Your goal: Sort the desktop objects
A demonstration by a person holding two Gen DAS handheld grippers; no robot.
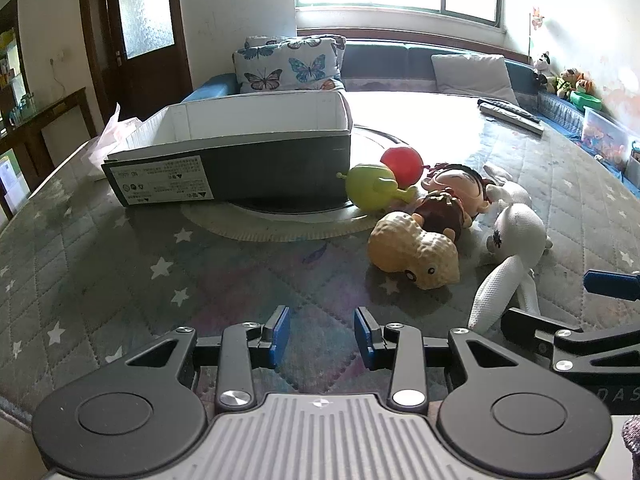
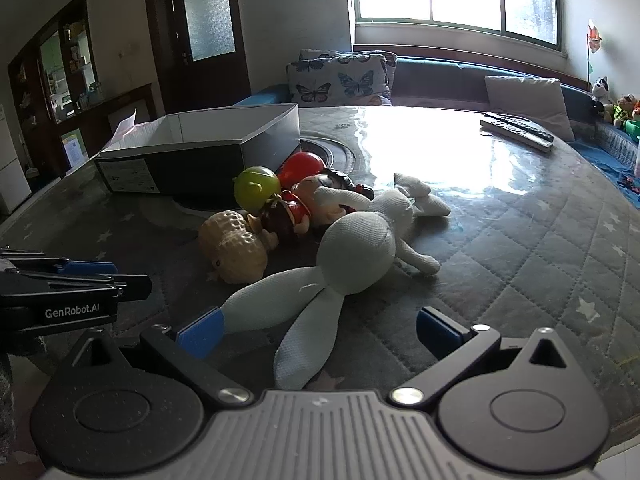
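A heap of toys lies on the quilted table: a tan peanut toy (image 1: pixel 414 250), a green pear-like toy (image 1: pixel 370 188), a red ball toy (image 1: pixel 402 164), a brown-and-pink doll (image 1: pixel 452 196) and a white plush rabbit (image 1: pixel 512 240). An open shoebox (image 1: pixel 240 148) stands to their left. My left gripper (image 1: pixel 322 332) is open and empty, short of the peanut. My right gripper (image 2: pixel 320 330) is open wide, its fingers on either side of the rabbit's (image 2: pixel 356 252) ears. The peanut (image 2: pixel 232 246) lies to its left.
Remote controls (image 2: pixel 518 130) lie at the far right of the table. A round turntable (image 1: pixel 280 216) sits under the box. A sofa with butterfly pillows (image 1: pixel 288 64) runs behind the table. My left gripper shows at the left edge of the right wrist view (image 2: pixel 116 276).
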